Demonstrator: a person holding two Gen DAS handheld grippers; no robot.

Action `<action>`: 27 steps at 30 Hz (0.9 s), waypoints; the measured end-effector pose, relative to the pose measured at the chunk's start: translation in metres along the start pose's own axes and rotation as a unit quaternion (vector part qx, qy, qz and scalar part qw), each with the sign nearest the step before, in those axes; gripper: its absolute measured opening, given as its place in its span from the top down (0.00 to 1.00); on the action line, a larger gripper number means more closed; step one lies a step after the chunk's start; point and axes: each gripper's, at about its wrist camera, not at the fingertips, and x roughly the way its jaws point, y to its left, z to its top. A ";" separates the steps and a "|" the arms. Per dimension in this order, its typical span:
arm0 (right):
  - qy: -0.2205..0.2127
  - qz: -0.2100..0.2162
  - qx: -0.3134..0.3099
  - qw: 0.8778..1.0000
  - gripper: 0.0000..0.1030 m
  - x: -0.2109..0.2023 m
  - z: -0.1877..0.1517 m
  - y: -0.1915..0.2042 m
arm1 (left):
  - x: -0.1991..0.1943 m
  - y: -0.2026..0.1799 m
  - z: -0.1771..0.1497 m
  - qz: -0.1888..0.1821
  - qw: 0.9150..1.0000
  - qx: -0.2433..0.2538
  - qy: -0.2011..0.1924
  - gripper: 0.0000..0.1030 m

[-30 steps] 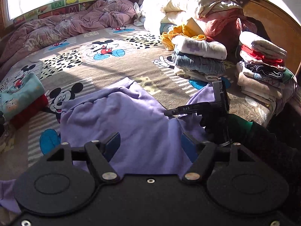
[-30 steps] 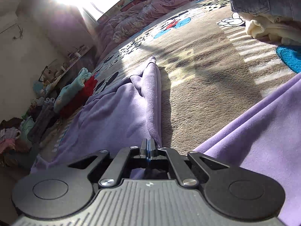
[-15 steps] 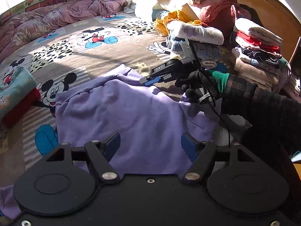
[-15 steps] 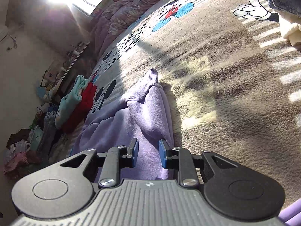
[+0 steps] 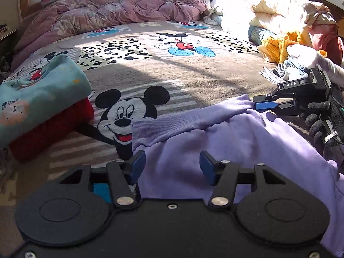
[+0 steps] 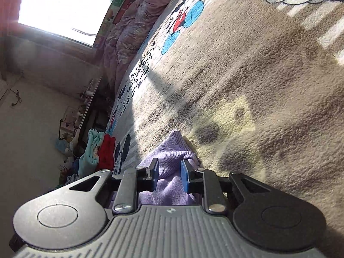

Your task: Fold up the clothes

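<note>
Across the near half of the bed, on the cartoon-print blanket (image 5: 193,79), a purple sweatshirt (image 5: 225,142) lies spread, its ribbed hem band (image 5: 189,120) running roughly from nine o'clock to three o'clock in the left wrist view.

Left gripper (image 5: 172,165): jaws spread and closing, the sweatshirt's near-left edge between them; the pads do not yet press the cloth. The hem's left corner lies just ahead at about eleven o'clock.

Right gripper (image 5: 265,102): jaws slightly parted. In its own view the right gripper (image 6: 169,177) has the hem's other corner bunched between the pads, which flank the cloth closely; a firm pinch cannot be confirmed.

Judgement: each gripper is nearer its own end of the hem. The coming fold depends on both ends of that band being held.

A folded teal-and-red stack (image 5: 40,105) sits at nine o'clock, well apart.
</note>
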 end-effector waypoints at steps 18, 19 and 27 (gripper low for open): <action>-0.056 -0.039 -0.125 0.990 0.73 -0.087 -0.013 0.051 | 0.017 -0.011 0.046 0.020 0.999 -0.018 0.018 0.51; -0.056 -0.038 -0.144 0.987 0.73 -0.103 -0.026 0.055 | 0.004 -0.021 0.049 0.020 1.000 -0.011 0.016 0.51; -0.149 -0.045 -0.151 0.976 0.69 -0.223 -0.141 0.036 | -0.064 -0.184 0.015 -0.022 0.986 0.164 0.002 0.64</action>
